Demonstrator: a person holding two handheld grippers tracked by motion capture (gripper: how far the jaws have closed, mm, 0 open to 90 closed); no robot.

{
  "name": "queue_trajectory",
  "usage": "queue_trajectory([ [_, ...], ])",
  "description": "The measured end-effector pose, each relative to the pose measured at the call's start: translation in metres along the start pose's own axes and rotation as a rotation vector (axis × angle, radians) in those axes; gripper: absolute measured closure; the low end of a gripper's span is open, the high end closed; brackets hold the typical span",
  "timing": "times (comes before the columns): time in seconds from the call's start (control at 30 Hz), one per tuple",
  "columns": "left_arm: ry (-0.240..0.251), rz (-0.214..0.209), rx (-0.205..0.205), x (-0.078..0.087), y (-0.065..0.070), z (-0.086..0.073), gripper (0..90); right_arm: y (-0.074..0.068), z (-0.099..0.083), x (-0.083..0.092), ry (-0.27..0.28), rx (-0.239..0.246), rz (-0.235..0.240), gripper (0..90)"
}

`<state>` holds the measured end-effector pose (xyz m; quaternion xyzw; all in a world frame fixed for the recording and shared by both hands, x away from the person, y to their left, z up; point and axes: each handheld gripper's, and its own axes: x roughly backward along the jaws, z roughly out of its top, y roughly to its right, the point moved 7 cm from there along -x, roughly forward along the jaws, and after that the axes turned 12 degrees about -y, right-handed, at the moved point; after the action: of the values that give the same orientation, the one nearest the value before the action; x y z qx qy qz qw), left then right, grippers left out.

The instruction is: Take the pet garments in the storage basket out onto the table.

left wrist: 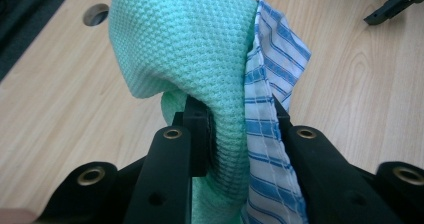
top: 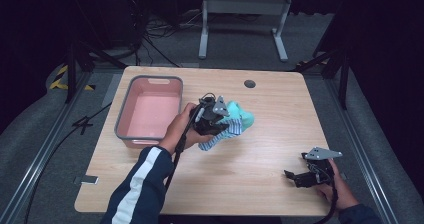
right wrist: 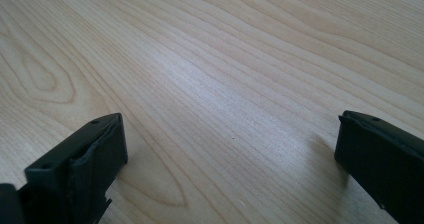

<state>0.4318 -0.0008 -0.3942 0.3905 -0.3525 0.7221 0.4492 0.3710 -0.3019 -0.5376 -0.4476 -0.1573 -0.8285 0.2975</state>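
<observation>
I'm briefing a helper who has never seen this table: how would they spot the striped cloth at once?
Start at the pink tub on the wooden table's left; just to its right the left gripper clamps two cloths together. The striped cloth is the thin white one with blue lines, unlike the plain mint-green waffle cloth pressed against it.

Mint-green waffle-knit cloth (left wrist: pixel 185 44); second cloth (left wrist: pixel 270 134) white with blue stripes. Tongs (left wrist: pixel 240 129) black with brass-coloured rivets. Tub (top: pixel 150 111) pink inside, grey rim. Surface (top: pixel 260 154) pale wood grain. Sleeve (top: pixel 137 189) navy with a white stripe.
</observation>
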Motion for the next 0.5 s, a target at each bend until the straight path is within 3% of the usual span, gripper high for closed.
queue_trajectory([
  [0.5, -0.071, -0.066, -0.048, -0.045, 0.025, 0.003, 73.2, -0.001, -0.001, 0.000, -0.001, 0.007, 0.004, 0.7],
])
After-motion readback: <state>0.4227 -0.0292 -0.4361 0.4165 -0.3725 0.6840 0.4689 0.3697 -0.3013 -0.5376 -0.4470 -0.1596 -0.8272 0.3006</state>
